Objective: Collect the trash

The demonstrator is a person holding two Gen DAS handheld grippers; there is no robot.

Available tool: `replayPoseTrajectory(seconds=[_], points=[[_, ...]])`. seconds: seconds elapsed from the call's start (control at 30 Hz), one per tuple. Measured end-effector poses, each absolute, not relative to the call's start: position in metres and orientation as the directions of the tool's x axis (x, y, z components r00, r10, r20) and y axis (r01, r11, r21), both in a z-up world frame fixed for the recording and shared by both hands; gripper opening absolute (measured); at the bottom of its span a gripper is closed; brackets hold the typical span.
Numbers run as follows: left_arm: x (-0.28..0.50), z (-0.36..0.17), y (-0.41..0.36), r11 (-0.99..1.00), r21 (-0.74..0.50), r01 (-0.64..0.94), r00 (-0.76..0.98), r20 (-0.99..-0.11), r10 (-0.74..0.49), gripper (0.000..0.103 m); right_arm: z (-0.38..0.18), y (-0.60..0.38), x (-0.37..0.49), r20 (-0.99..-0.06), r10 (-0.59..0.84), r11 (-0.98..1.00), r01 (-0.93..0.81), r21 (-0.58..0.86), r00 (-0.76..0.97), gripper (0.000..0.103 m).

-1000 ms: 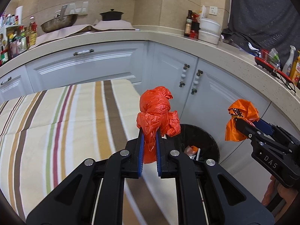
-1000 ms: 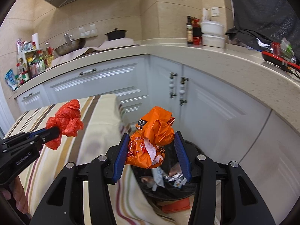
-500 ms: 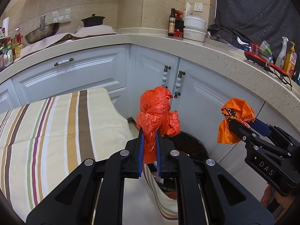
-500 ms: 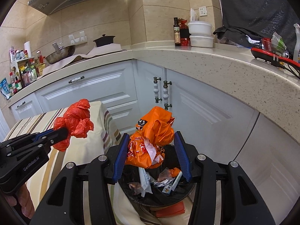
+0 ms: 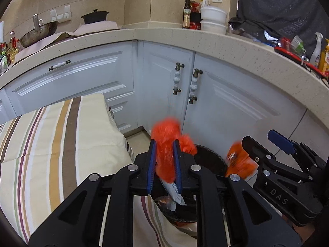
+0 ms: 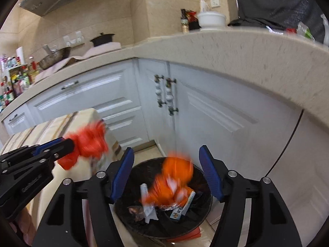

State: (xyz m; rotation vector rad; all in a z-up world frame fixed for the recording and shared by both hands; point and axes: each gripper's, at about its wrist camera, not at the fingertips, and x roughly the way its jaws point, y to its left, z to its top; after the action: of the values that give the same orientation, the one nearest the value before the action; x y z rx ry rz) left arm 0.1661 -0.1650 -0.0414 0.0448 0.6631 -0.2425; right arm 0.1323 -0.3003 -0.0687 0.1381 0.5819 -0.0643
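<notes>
A black trash bin (image 6: pixel 141 164) holding wrappers stands on the floor by the white corner cabinets. Over it, my right gripper (image 6: pixel 165 154) is open and its jaws are still opening. A blurred orange bag (image 6: pixel 174 179) drops free between them into the bin. The left wrist view shows that gripper (image 5: pixel 261 138) at the right with the orange bag (image 5: pixel 239 162) below its tips. My left gripper (image 5: pixel 164 144) is opening too; a blurred red bag (image 5: pixel 165 154) slides down between its blue pads, above the bin's rim (image 5: pixel 213 158). From the right wrist, the left gripper (image 6: pixel 70 144) and the red bag (image 6: pixel 90 142) show at the left.
A table with a striped cloth (image 5: pixel 61 144) stands just left of the bin. White cabinet doors (image 5: pixel 226 103) with knobbed handles rise behind it, under a speckled counter (image 5: pixel 246 47) crowded with bottles, bowls and a wok. Something red (image 6: pixel 189 234) lies on the floor at the bin's base.
Both grippers moved closer and lower over the bin. The right jaws spread and let the orange bag fall. The left jaws parted slightly and the red bag slipped lower between them.
</notes>
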Motion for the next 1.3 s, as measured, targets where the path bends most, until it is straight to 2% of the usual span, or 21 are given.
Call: replayPoseTrajectory(seconds=[0.1, 0.17, 0.23, 0.8, 0.97, 1.3], points=[[0.170, -0.045, -0.167, 0.971, -0.035, 0.238, 0.755, -0.622, -0.208, 0.026, -0.073, -0.305, 0.134, -0.561, -0.025, 0.985, 0.116, 0.127, 0.827, 0.064], [0.169, -0.044, -0.167, 0.971, -0.032, 0.239, 0.759, -0.617, -0.207, 0.039, -0.073, -0.304, 0.131, -0.558, -0.030, 0.985, 0.120, 0.125, 0.829, 0.064], [0.166, -0.043, -0.165, 0.971, -0.030, 0.237, 0.768, -0.606, -0.206, 0.043, -0.071, -0.303, 0.127, -0.556, -0.036, 0.985, 0.123, 0.121, 0.831, 0.064], [0.122, -0.012, -0.135, 0.979, -0.006, 0.204, 0.826, -0.535, -0.176, 0.063, -0.039, -0.278, 0.094, -0.510, -0.043, 0.987, 0.115, 0.109, 0.859, 0.070], [0.102, -0.006, -0.116, 0.984, -0.019, 0.179, 0.834, -0.528, -0.162, 0.075, -0.031, -0.265, 0.079, -0.499, -0.034, 0.989, 0.101, 0.109, 0.866, 0.071], [0.057, 0.005, -0.079, 0.989, -0.026, 0.143, 0.849, -0.510, -0.136, 0.081, -0.016, -0.235, 0.044, -0.477, -0.023, 0.994, 0.070, 0.081, 0.878, 0.073]])
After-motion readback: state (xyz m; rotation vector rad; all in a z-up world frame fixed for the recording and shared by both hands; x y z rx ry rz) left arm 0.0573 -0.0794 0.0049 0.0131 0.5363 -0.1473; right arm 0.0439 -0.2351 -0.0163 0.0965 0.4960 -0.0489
